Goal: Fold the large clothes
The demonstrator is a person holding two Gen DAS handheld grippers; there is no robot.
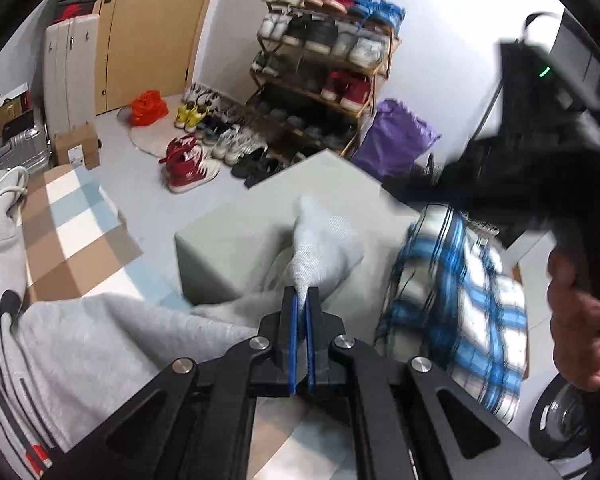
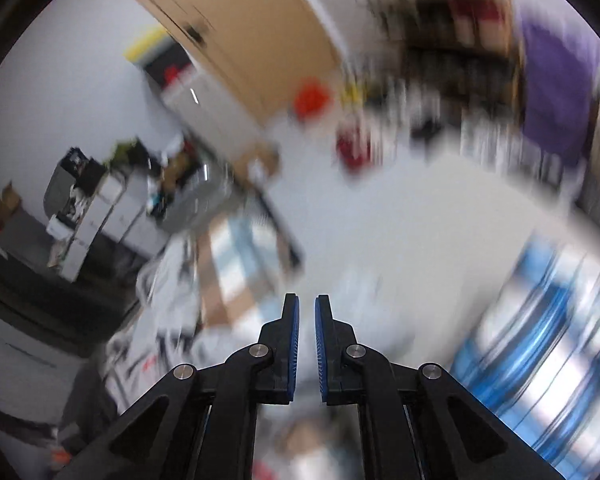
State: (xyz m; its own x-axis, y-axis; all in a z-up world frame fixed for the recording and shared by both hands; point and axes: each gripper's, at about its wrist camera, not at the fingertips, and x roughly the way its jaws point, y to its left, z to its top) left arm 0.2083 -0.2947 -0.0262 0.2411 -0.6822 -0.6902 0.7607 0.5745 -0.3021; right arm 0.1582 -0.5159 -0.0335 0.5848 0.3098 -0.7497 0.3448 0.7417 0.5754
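Left tool (image 1: 302,300) clamped on grey garment (image 1: 324,252); right tool (image 2: 307,312) nearly together (nothing between).

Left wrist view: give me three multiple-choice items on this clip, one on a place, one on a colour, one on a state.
1. Where does the plaid shirt lie relative to the left hand-held gripper?
A. to its right
B. to its left
C. hidden under the rack

2. What colour is the bag beside the shoe rack?
A. green
B. purple
C. yellow

3. How is the left hand-held gripper?
A. wide open
B. shut on nothing
C. shut on grey cloth

Key: 1 A, the plaid sits right of its fingers; 2 B, plainly purple; 3 C, cloth rises from between the blue pads.
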